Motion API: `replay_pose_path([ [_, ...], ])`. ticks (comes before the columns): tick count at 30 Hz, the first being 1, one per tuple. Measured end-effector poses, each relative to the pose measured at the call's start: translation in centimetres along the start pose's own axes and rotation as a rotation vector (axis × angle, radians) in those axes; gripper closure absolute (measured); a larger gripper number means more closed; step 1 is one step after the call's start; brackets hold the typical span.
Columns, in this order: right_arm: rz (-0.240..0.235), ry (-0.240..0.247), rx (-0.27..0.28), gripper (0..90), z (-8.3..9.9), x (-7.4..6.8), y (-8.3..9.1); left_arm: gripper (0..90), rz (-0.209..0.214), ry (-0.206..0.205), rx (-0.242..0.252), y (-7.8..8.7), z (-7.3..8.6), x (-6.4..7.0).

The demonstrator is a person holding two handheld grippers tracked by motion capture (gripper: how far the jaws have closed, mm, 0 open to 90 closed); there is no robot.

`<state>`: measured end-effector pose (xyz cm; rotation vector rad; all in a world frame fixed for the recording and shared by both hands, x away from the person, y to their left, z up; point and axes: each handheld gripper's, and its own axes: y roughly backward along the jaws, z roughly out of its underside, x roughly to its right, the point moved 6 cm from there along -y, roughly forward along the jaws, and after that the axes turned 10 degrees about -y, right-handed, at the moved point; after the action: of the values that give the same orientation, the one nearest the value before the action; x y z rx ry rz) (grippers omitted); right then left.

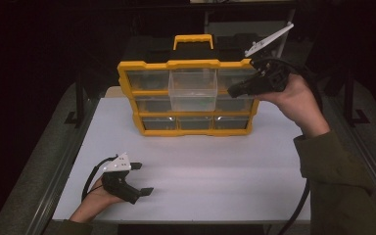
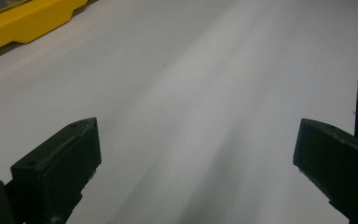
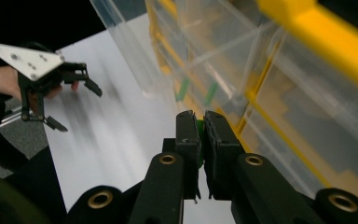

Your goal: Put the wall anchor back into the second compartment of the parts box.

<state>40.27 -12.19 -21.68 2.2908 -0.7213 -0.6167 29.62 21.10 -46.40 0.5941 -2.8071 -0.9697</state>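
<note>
The small green piece (image 3: 199, 140) sits pinched between the two black fingers of the right gripper (image 3: 199, 122), and just a thin sliver of it peeks out. That gripper (image 1: 235, 90) is held up in the air at the right end of the yellow drawer box (image 1: 127, 83), close beside the clear drawer (image 1: 193, 90) that sticks out from the middle of the top row. The box stands at the far side of the white desk (image 1: 215, 171), and its yellow handle (image 1: 193, 40) pokes up on top. Its frame is hard yellow plastic, and its drawers are see-through with straight walls. Green bits show through the clear plastic in the right gripper view. The near half of the desk is flat, smooth and bare, with lots of room to move. The left gripper (image 1: 144, 178) rests low near the front left edge, well apart from the box, and its fingers (image 2: 63, 163) are spread wide over the bare white top. No words can be read on anything.
</note>
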Motion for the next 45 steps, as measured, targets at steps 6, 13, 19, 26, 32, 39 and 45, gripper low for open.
replay_pose_path([
  [6, -0.003, 0.004, 0.029, 84.4, -2.3, -0.4, 0.4, 0.7, 0.0, 0.001, 0.002, 0.0, 0.0, 0.0],
  [13, -0.018, 0.017, 0.035, 84.3, -4.1, -1.0, -0.6, 0.7, 0.001, 0.008, 0.005, 0.1, 0.0, 0.0],
  [19, -0.028, 0.034, 0.022, 84.3, -5.0, -1.7, -1.8, 0.7, 0.001, 0.007, 0.002, 0.1, 0.0, 0.0],
  [26, -0.018, 0.049, 0.016, 75.1, -5.3, -2.1, -2.9, 0.7, 0.001, 0.0, -0.002, 0.1, 0.1, 0.0],
  [32, -0.003, 0.031, 0.062, 66.2, -5.0, -1.7, -1.7, 0.7, 0.001, 0.005, 0.005, 0.1, 0.0, 0.0],
  [39, 0.021, 0.011, 0.097, 57.4, -3.3, -0.7, -0.2, 0.7, 0.001, -0.001, 0.001, 0.0, 0.0, 0.0],
  [45, 0.035, -0.009, 0.112, 47.5, -1.3, -0.1, 0.2, 0.7, 0.001, 0.0, 0.001, 0.0, 0.0, 0.0],
])
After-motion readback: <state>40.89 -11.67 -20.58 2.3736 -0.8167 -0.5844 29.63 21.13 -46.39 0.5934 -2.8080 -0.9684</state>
